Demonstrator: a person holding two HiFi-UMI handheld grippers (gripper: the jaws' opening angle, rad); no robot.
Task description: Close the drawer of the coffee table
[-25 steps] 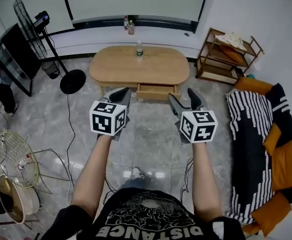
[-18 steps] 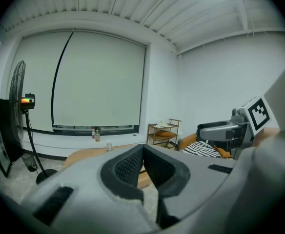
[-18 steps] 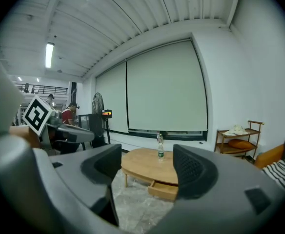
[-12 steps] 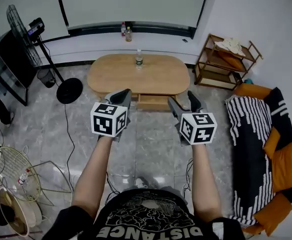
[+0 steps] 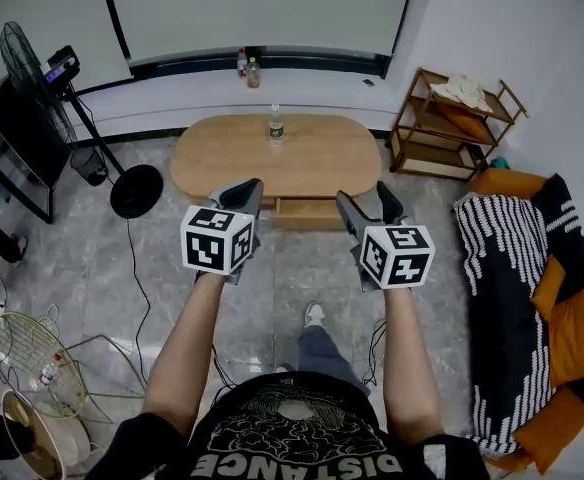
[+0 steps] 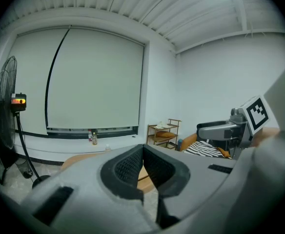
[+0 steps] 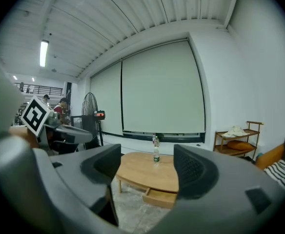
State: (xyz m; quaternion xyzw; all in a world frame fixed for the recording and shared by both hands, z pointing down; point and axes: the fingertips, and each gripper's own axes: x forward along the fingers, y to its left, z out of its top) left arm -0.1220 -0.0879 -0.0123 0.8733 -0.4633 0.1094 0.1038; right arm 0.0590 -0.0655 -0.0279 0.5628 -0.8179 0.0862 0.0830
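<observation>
The oval wooden coffee table (image 5: 272,158) stands ahead, and its drawer (image 5: 307,216) is pulled out of the near side. A water bottle (image 5: 275,125) stands on the tabletop. My left gripper (image 5: 244,194) is held in the air left of the drawer, its jaws shut with nothing in them (image 6: 143,152). Right of the drawer my right gripper (image 5: 369,200) hangs open and empty. Between its jaws (image 7: 147,168) I see the table (image 7: 150,172) and the open drawer (image 7: 161,197), still some way off. Neither gripper touches the table.
A wooden shelf (image 5: 454,118) stands at the right wall, with a sofa and striped blanket (image 5: 512,268) nearer on the right. A standing fan (image 5: 137,183) is left of the table. A wire fan guard (image 5: 32,343) lies on the floor at left. Bottles (image 5: 246,66) sit on the window ledge.
I have walked toward the table: it and the drawer sit lower and nearer in the head view. One foot now shows ahead on the floor. Both grippers keep their pose.
</observation>
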